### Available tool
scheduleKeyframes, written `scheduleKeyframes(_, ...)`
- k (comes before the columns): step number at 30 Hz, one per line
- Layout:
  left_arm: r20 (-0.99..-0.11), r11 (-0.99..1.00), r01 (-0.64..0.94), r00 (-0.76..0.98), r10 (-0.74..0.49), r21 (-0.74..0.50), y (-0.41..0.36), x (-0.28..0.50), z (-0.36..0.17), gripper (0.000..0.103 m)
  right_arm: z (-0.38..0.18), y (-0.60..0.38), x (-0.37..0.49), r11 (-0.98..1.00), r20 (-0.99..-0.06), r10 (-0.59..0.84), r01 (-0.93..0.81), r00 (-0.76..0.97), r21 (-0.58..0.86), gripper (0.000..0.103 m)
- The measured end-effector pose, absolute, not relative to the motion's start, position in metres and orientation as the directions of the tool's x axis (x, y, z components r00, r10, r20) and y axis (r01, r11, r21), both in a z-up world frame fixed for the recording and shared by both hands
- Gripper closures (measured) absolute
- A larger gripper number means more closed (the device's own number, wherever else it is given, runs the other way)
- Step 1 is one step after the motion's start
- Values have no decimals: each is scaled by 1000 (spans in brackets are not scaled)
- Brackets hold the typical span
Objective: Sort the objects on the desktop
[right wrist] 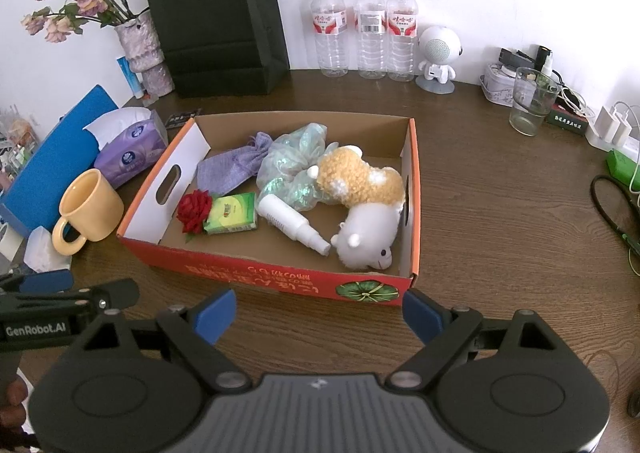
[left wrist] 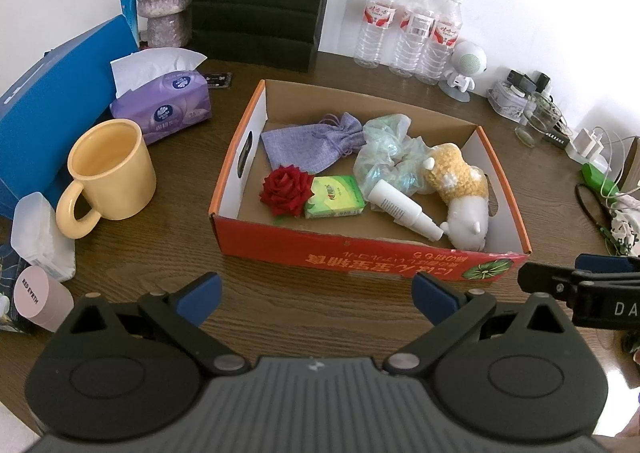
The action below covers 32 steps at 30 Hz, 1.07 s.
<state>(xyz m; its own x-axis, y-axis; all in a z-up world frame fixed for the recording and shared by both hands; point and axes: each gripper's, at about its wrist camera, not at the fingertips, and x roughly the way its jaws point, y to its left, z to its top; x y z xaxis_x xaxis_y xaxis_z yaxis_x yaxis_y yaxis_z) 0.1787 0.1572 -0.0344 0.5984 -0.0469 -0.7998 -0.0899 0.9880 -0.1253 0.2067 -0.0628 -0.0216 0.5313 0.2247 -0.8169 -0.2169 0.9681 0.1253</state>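
Both claws, left claw (left wrist: 316,299) and right claw (right wrist: 318,315), gape empty before the cardboard box (right wrist: 280,285).

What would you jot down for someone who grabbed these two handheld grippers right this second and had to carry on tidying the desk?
Left gripper: jaws open, empty, hovering before the box.
Right gripper: jaws open, empty, beside it.
In the orange cardboard box: lilac drawstring pouch, red fabric rose, green packet, white spray bottle, crumpled plastic bag, yellow-and-white plush toy.
Outside, on the wooden desk: yellow mug, purple tissue pack, clear glass.
Whether those go in, I cannot tell.
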Motion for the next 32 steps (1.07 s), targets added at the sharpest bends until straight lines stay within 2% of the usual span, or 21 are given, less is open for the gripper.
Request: scheduleKeyframes(32, -790, 985, -86, 610, -67, -149, 159, 178, -34, 0, -24, -61, 208, 967, -823, 223, -227, 523, 118, 13)
